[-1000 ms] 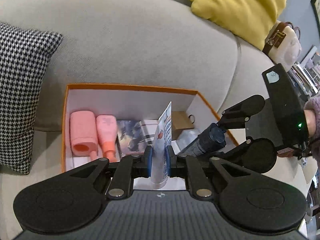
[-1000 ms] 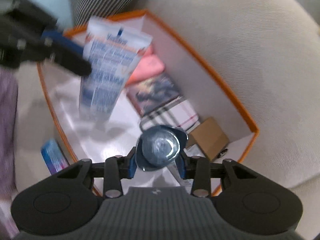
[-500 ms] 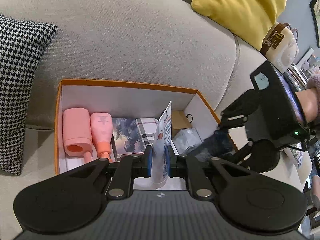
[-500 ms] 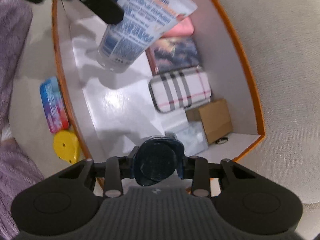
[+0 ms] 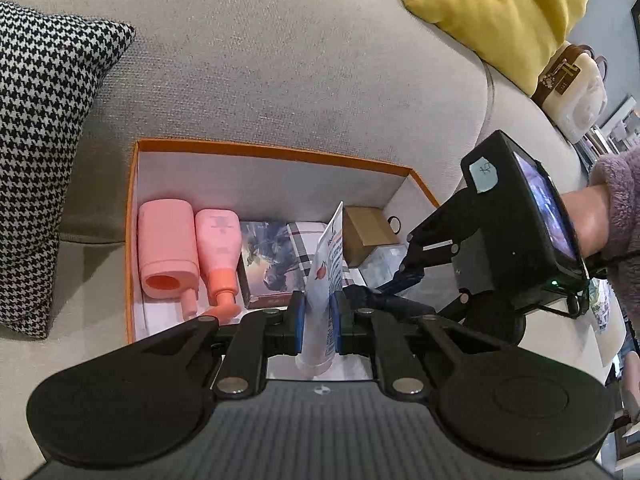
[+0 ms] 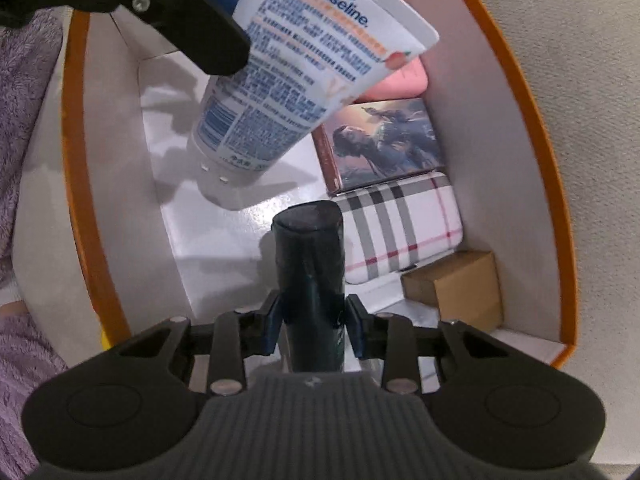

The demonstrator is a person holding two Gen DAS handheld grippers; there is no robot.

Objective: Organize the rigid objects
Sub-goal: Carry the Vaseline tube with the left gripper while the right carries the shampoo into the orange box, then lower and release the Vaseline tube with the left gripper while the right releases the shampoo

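Since a second ago the right gripper (image 6: 312, 320) has tipped down into the orange-rimmed box (image 6: 536, 128), and the dark bottle (image 6: 310, 276) it carries now points along the box floor, cap end toward the far side, instead of facing the camera end-on. Its fingers are closed on the bottle's body. The left gripper (image 5: 318, 316) holds about where it was, fingers pinched on the Vaseline tube (image 5: 322, 300), which stands cap-down over the box's near-left area. Along the far wall lie two pink bottles (image 5: 188, 252), a picture box (image 6: 384, 140), a plaid case (image 6: 404, 224) and a small brown carton (image 6: 460, 284), side by side. The box sits on a grey sofa (image 5: 280, 72), near a houndstooth cushion (image 5: 36, 128).
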